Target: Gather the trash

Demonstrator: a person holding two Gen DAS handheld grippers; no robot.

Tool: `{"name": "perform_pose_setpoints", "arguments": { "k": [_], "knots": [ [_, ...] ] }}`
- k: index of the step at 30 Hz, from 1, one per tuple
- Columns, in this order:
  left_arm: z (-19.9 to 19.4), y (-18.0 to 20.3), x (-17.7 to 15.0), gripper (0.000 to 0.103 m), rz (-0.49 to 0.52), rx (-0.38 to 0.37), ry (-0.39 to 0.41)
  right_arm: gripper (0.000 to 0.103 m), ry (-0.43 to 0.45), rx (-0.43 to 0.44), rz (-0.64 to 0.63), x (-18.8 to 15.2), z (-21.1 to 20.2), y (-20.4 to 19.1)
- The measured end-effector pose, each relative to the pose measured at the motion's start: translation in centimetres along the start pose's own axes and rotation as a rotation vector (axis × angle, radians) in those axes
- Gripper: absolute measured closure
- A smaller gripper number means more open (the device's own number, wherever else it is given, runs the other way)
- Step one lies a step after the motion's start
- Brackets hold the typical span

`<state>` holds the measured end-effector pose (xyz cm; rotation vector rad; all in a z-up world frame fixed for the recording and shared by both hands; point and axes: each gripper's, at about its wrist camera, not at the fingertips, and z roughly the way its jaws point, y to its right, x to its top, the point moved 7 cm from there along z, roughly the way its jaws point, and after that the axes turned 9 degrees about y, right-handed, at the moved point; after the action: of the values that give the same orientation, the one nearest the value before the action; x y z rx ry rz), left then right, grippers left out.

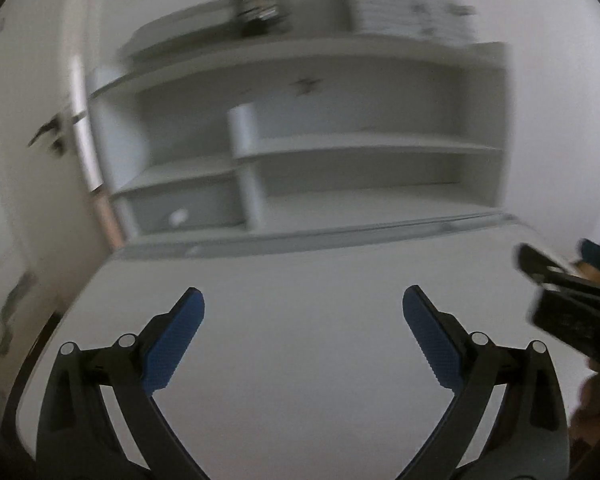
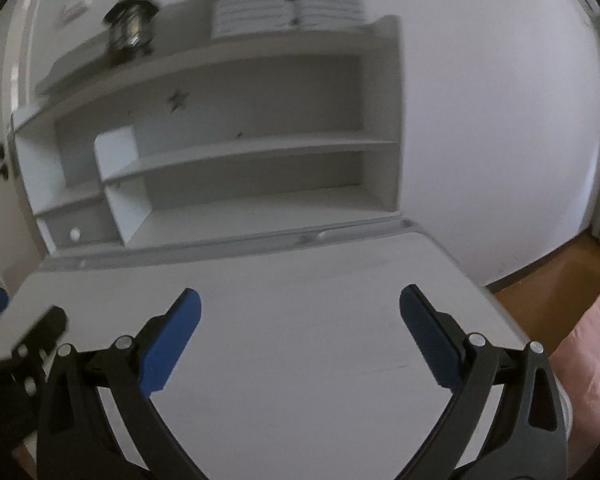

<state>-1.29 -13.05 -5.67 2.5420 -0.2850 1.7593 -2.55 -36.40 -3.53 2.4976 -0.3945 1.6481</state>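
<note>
My left gripper point(image 1: 303, 304) stands open above the white desk point(image 1: 300, 320), with nothing between its blue pads. In the right wrist view my right gripper point(image 2: 300, 304) is open too, over the same desk point(image 2: 284, 312), and holds nothing. Each gripper shows at the edge of the other's view: the right one point(image 1: 556, 280) at the right edge, the left one point(image 2: 24, 332) at the left edge. No trash is visible on the desk top. Both views are blurred.
A white shelf unit point(image 2: 236, 152) stands at the back of the desk. A dark jar point(image 2: 130, 30) and a pile of white folded items point(image 2: 292, 4) sit on top of it. A door with a dark handle point(image 1: 48, 132) is left. Wooden floor point(image 2: 548, 280) lies right.
</note>
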Motion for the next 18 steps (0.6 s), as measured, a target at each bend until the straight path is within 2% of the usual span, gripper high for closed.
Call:
{"name": "perform_pose_setpoints", "arguments": {
  "k": [4,10,18],
  "knots": [
    [1.7,-3.9,-1.0,0.006,-0.035,0.072,-0.039,0.007,-0.016,-0.001,-0.067,-1.3,1.1,-2.3],
    [3.3,-5.4,-1.8,0.006,-0.033,0.1,-0.07,0.007,0.015,-0.04,-0.111,-2.0,1.0,-2.6],
    [3.4,-4.0,-1.0,0.006,-0.025,0.018,-0.032,0.007,0.053,-0.001,-0.111,-1.7,0.5,-3.5]
  ]
}}
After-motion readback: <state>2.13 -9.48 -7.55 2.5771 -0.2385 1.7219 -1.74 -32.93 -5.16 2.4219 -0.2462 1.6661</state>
